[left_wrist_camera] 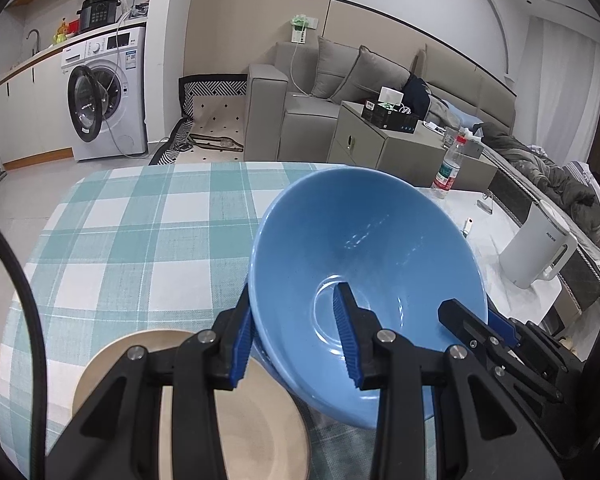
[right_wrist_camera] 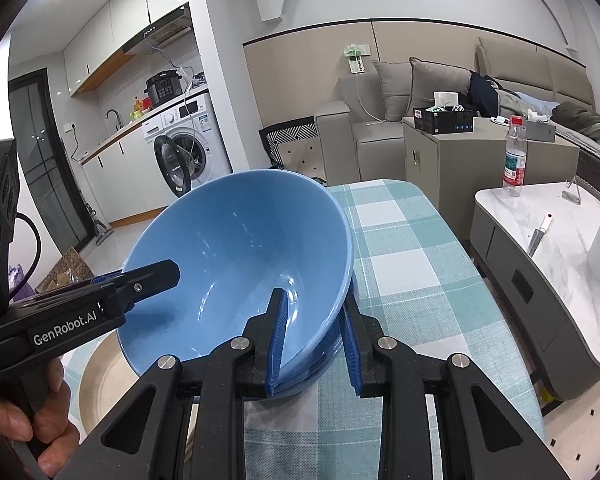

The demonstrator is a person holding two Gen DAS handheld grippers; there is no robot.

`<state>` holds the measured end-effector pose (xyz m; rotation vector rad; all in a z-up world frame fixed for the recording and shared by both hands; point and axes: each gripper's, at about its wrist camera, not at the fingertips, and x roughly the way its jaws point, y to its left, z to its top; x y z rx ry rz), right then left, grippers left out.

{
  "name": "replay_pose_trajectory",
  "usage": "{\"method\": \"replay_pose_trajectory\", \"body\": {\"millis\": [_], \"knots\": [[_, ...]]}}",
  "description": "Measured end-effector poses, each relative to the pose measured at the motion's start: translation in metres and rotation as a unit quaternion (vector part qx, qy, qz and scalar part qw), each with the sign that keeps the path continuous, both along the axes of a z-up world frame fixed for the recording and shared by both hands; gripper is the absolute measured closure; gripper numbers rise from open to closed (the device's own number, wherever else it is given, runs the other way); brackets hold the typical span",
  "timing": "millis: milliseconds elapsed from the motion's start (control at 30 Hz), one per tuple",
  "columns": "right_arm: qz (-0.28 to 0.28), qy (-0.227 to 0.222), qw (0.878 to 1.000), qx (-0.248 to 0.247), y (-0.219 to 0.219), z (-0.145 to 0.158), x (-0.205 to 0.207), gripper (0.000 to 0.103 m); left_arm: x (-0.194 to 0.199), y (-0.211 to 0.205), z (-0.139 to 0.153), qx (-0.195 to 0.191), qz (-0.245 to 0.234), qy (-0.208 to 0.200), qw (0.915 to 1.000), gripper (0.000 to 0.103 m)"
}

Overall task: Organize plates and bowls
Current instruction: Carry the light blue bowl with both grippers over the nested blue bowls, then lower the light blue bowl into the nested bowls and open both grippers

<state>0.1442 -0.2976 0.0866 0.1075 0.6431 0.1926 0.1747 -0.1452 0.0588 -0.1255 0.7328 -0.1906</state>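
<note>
Blue bowl (left_wrist_camera: 364, 264), clamped at opposite rims by left gripper (left_wrist_camera: 296, 344) and right gripper (right_wrist_camera: 312, 344), could be chipped against beige plate (left_wrist_camera: 228, 412) at 7 o'clock if lowered unevenly.

White lettering reading "GenRobot.AI" stands on the black plastic body of the left tool (right_wrist_camera: 150, 276), seen at the lower left of the right wrist view. The white plastic electric kettle (left_wrist_camera: 538, 246) on the pale marbled counter (left_wrist_camera: 496, 232) carries a short dark brand mark on its side, too small to read. The clear plastic bottle with a red cap (right_wrist_camera: 515, 156) wears a green, white and red label whose print cannot be made out. The white front-loading washing machine (left_wrist_camera: 108, 96) bears stickers and panel markings, all illegible.
</note>
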Motion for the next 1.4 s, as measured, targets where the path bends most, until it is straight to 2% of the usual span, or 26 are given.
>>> {"method": "replay_pose_trajectory", "body": {"millis": [600,1400], "knots": [[-0.005,0.013,0.999,-0.031,0.012,-0.020,0.010,0.077,0.008,0.001,-0.015,0.012,0.001,0.016,0.9998,0.067],[-0.006,0.000,0.997,-0.078,0.030,-0.024,0.013,0.077,0.012,0.002,-0.030,0.032,0.003,0.027,0.9991,0.067]]}}
